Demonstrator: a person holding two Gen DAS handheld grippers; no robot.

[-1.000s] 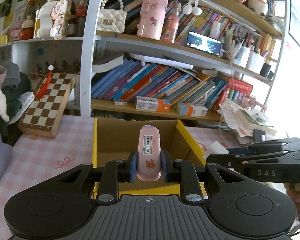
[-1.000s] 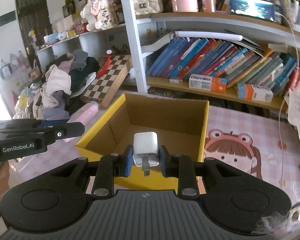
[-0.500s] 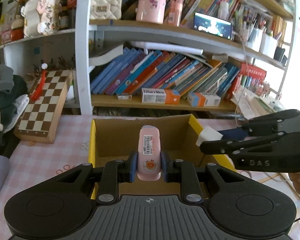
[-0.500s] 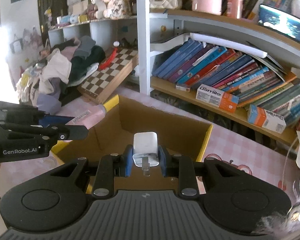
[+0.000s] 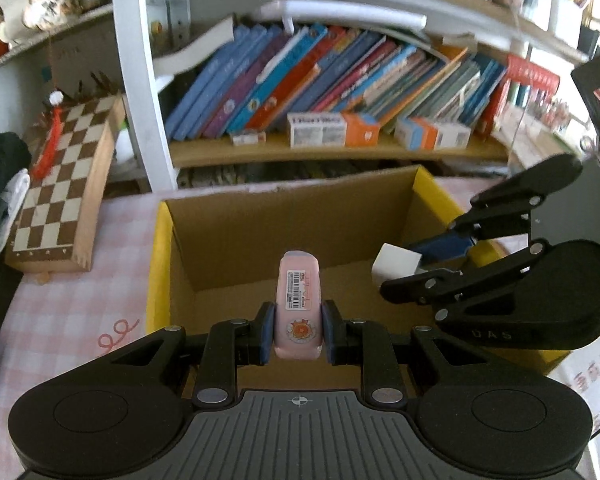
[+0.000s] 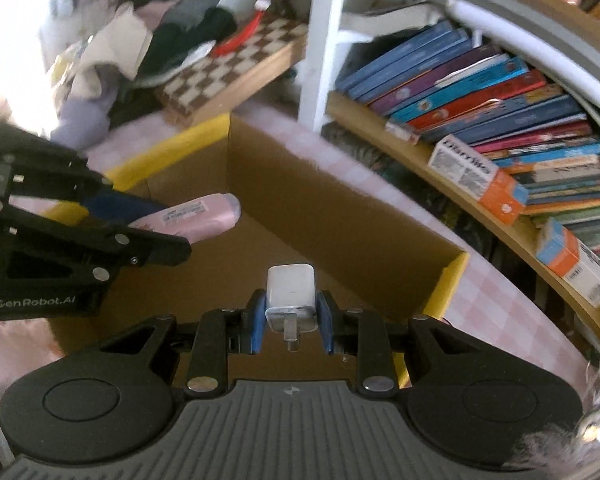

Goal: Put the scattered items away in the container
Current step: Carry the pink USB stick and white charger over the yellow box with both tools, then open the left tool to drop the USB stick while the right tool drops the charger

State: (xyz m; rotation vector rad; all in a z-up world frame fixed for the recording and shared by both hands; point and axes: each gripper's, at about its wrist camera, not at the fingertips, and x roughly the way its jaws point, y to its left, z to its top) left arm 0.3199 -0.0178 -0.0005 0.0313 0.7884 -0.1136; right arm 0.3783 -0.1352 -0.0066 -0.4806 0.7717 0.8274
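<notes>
left tool [image 5: 296, 334]: clamped on pink tube [image 5: 299, 304], over box [image 5: 158, 264] | right tool [image 6: 290, 320]: clamped on white charger [image 6: 290, 294], over box interior | box: open, on pink checked worktop [image 5: 72, 300], before bookshelf [image 5: 340, 148]

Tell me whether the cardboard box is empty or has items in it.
Empty: the brown cardboard box with yellow rim shows only bare floor; nothing lies inside yet.

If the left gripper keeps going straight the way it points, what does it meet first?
Most likely the cardboard box: its bare floor near the far wall. The left gripper, shut on the pink tube, aims into it; depth is unclear.
</notes>
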